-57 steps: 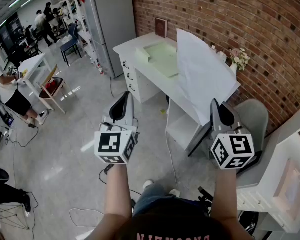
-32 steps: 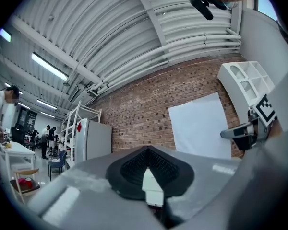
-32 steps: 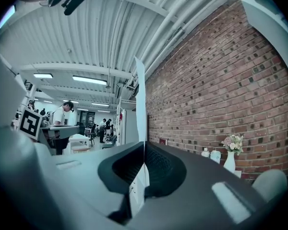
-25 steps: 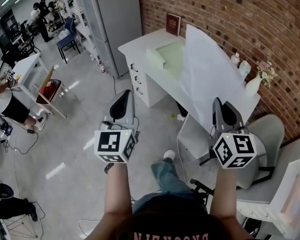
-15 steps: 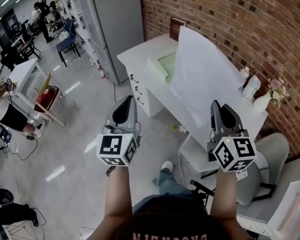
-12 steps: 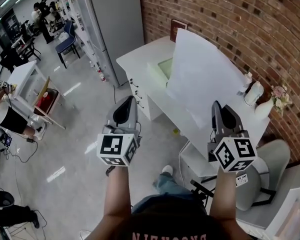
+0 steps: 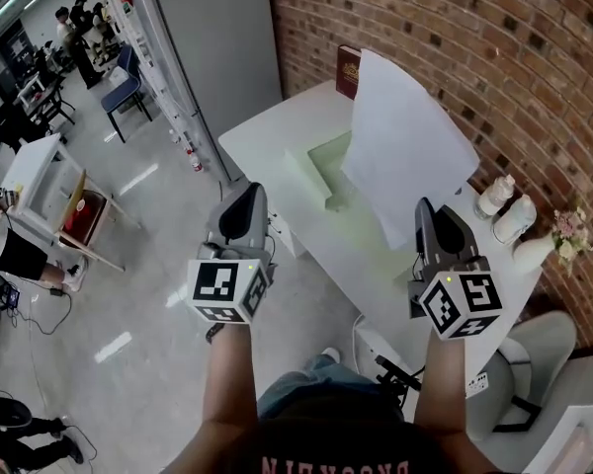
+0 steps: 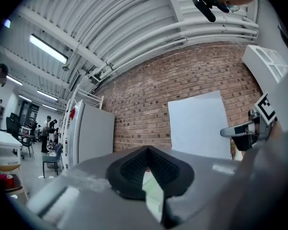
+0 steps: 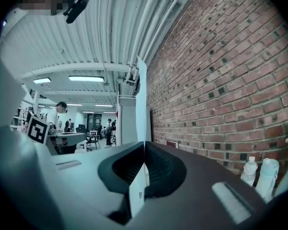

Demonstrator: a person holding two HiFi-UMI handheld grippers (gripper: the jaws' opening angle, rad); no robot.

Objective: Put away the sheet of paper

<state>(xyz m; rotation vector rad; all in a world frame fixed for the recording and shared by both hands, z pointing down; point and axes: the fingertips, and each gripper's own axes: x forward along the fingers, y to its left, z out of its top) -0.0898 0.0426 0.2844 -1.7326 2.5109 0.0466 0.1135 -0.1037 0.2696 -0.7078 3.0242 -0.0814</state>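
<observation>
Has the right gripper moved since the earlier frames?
Yes. The right gripper, shut on the sheet of paper, has advanced toward the brick wall: earlier short of the white desk, now above it.

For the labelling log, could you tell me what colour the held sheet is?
The sheet of paper is plain white; the head view shows it best.

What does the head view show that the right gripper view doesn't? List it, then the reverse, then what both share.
Head view only: the white desk, the pale green tray on it, the grey floor, and the sheet of paper seen broadside. Right gripper view only: ceiling pipes and lamps, and the sheet edge-on between the closed jaws of the right gripper. Both: the sheet, that gripper, the brick wall and two bottles.
</observation>
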